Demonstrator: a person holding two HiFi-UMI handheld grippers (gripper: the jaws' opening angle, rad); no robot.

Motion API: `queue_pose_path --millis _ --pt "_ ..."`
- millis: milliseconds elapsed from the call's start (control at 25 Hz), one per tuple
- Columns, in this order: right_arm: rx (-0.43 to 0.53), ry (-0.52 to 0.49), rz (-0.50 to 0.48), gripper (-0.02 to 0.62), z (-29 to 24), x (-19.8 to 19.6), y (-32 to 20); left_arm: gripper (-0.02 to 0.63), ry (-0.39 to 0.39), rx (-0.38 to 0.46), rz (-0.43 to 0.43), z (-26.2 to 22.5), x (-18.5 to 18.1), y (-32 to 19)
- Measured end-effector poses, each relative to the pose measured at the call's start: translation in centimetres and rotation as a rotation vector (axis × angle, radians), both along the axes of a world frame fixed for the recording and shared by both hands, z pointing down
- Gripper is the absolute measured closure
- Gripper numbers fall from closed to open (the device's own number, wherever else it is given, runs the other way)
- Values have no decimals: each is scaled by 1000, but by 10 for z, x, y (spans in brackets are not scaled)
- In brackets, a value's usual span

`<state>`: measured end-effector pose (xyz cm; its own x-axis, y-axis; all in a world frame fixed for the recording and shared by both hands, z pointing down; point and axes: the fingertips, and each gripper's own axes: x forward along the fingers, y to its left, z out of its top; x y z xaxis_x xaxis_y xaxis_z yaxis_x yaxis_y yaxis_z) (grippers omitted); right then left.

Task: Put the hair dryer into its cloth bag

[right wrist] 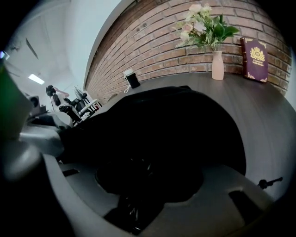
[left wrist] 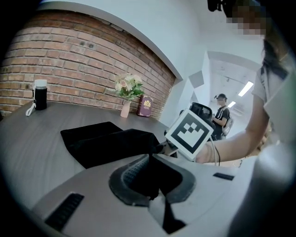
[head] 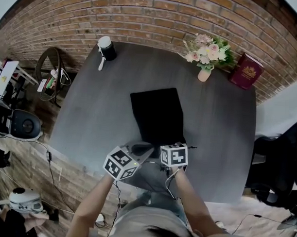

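While the cloth bag (head: 156, 113) lay on the table (head: 90, 104) ahead, the left hand-held gripper (left wrist: 150, 171) pinched its near edge, jaws together; the right hand-held gripper (right wrist: 138, 185) beside it clamped a thicker fold, jaws partly apart.

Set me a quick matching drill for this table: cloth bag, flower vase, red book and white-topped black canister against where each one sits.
Things:
1. cloth bag
2. flower vase
3. red book
4. white-topped black canister

Places:
A. far left corner of the table
B. far right corner
C. flat in the middle, near edge at the grippers
D. far side, just left of the book

Pairs: 1-C, 2-D, 3-B, 4-A
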<state>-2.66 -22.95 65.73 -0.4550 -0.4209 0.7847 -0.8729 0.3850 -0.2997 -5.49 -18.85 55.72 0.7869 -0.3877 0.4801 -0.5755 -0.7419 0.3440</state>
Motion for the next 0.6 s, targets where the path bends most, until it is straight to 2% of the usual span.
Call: queue_pose_path --millis 360,520,600 --pt "-1 -48 -11 346 -10 5 7 588 -3 -2 -23 2 -4 -1" --pt "5 -105 10 288 -24 9 15 588 5 0 -35 2 -3 0" --pt "3 -112 28 285 -30 17 23 588 14 1 -49 2 -2 -1"
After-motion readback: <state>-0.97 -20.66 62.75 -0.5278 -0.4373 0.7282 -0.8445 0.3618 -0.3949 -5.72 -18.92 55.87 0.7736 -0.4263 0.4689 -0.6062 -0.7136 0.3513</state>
